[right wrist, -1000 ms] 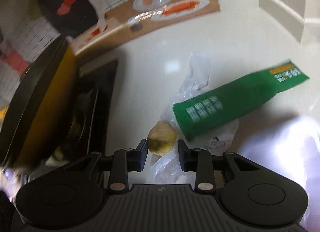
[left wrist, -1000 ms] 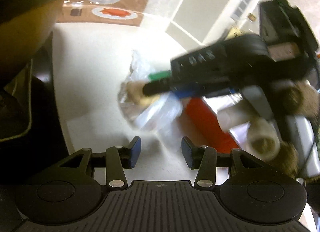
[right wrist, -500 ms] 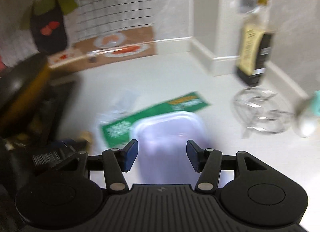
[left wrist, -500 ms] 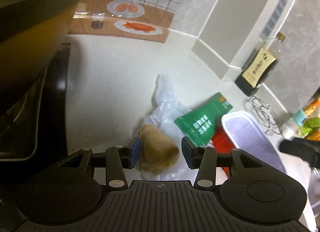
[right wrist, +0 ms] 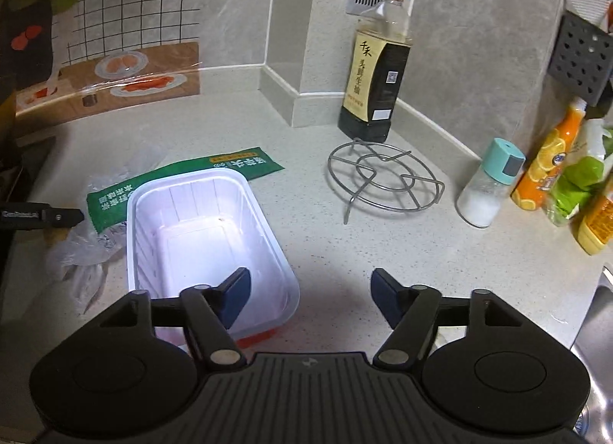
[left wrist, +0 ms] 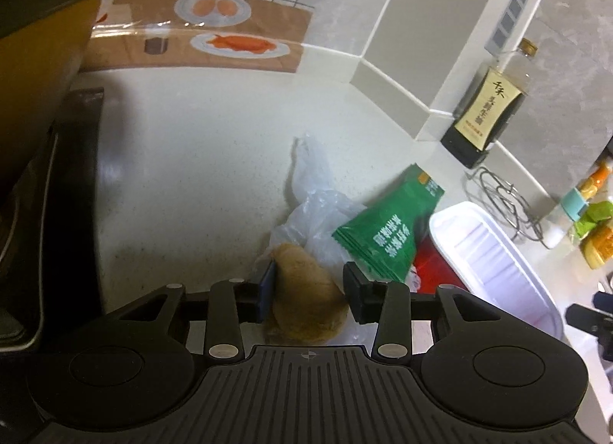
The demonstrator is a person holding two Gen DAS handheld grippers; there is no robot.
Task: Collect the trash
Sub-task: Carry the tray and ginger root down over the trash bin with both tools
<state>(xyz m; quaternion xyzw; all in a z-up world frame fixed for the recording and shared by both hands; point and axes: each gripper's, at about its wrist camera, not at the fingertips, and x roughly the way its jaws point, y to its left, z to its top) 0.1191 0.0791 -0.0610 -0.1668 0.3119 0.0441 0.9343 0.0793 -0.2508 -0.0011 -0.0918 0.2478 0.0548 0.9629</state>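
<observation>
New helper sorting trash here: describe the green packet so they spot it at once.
Start at the tall dark sauce bottle in the counter's corner. In front of it sits a white rectangular plastic tray; the flat green foil packet lies partly under its far rim, the only green item printed with white lettering.

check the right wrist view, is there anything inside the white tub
No, the white tub shows only its bare ribbed walls and floor, with the green packet lying behind it on the counter.

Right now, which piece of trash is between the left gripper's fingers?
The brown ginger-like lump. It sits between the closing left gripper jaws; the green packet and clear plastic bag lie beyond.
</observation>
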